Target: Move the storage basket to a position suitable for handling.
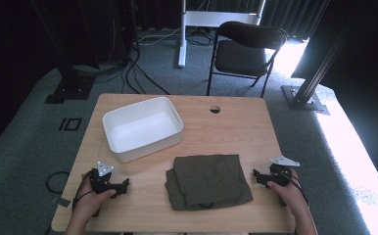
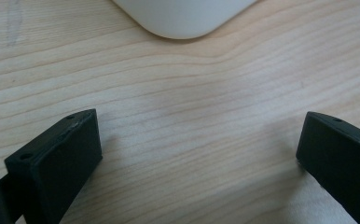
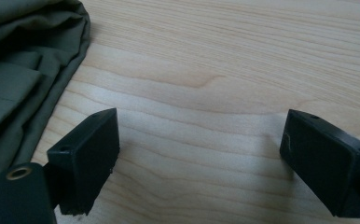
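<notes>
A folded olive-green cloth (image 1: 208, 180) lies on the wooden table (image 1: 226, 132) near its front edge, in the middle. A white rectangular bin (image 1: 142, 127), with nothing visible inside, stands at the back left. My left gripper (image 1: 123, 186) rests low over the table left of the cloth, open, with bare wood between its jaws (image 2: 199, 140); the bin's rounded corner (image 2: 183, 18) is just ahead of it. My right gripper (image 1: 257, 175) sits right of the cloth, open (image 3: 201, 140), with the cloth's edge (image 3: 24, 70) off to its left.
A round cable hole (image 1: 215, 109) is in the table's back half. Behind the table stands a black folding chair (image 1: 243, 49) and a white stand (image 1: 187, 24). Black frame posts rise at the left and right. Cables lie on the grey carpet.
</notes>
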A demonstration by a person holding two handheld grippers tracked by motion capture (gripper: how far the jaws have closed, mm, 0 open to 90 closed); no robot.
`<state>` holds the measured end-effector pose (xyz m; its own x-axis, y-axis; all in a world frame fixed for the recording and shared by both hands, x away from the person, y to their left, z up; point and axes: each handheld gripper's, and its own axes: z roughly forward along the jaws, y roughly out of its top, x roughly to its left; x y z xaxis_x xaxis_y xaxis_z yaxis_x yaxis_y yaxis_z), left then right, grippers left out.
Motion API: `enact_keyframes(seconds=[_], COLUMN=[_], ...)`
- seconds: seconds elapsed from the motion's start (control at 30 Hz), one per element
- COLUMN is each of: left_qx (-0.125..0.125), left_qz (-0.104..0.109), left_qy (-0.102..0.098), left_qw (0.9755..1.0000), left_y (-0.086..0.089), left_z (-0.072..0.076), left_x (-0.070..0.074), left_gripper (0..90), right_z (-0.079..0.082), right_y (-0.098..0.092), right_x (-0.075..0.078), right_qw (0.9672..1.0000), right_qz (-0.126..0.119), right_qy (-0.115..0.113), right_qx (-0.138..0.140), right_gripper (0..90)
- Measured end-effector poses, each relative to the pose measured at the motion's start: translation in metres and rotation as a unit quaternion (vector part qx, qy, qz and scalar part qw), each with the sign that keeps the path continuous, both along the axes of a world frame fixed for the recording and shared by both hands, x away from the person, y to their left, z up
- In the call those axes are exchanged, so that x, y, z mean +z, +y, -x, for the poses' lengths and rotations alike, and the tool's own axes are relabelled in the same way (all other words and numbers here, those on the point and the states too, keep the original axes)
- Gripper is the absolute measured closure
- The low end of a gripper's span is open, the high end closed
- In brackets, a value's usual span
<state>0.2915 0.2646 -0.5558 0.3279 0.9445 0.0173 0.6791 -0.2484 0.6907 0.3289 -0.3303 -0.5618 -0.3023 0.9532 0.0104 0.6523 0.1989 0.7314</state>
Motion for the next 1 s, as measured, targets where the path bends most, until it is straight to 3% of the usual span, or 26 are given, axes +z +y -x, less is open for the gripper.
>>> enact_keyframes(seconds=[0.13, 0.3, 0.47, 0.67, 1.0], left_qx=[-0.025, -0.033, -0.033, -0.026, 0.001], left_qz=[-0.002, -0.004, -0.015, -0.01, -0.011], left_qy=[-0.001, 0.003, 0.007, 0.006, 0.001], left_qw=[0.9997, 0.9994, 0.9993, 0.9996, 0.9999], left_y=[0.002, 0.003, 0.004, 0.008, 0.012], left_z=[0.003, 0.004, 0.005, 0.005, 0.001], left_x=[0.0, 0.001, 0.003, 0.005, 0.006], left_gripper=[1.2, 1.2, 1.2, 1.2, 1.3], right_z=[-0.001, -0.003, -0.009, -0.016, -0.037], right_y=[-0.001, 0.0, 0.004, 0.012, 0.033], right_x=[0.0, 0.002, 0.003, 0.011, 0.033], right_qw=[0.9999, 0.9999, 0.9999, 0.9996, 0.9987], right_qz=[0.0, 0.0, -0.013, -0.024, -0.018], right_qy=[0.0, 0.006, -0.005, -0.014, -0.038], right_qx=[0.01, 0.01, 0.01, 0.008, 0.029], right_gripper=[11.6, 11.7, 11.6, 11.6, 11.6])
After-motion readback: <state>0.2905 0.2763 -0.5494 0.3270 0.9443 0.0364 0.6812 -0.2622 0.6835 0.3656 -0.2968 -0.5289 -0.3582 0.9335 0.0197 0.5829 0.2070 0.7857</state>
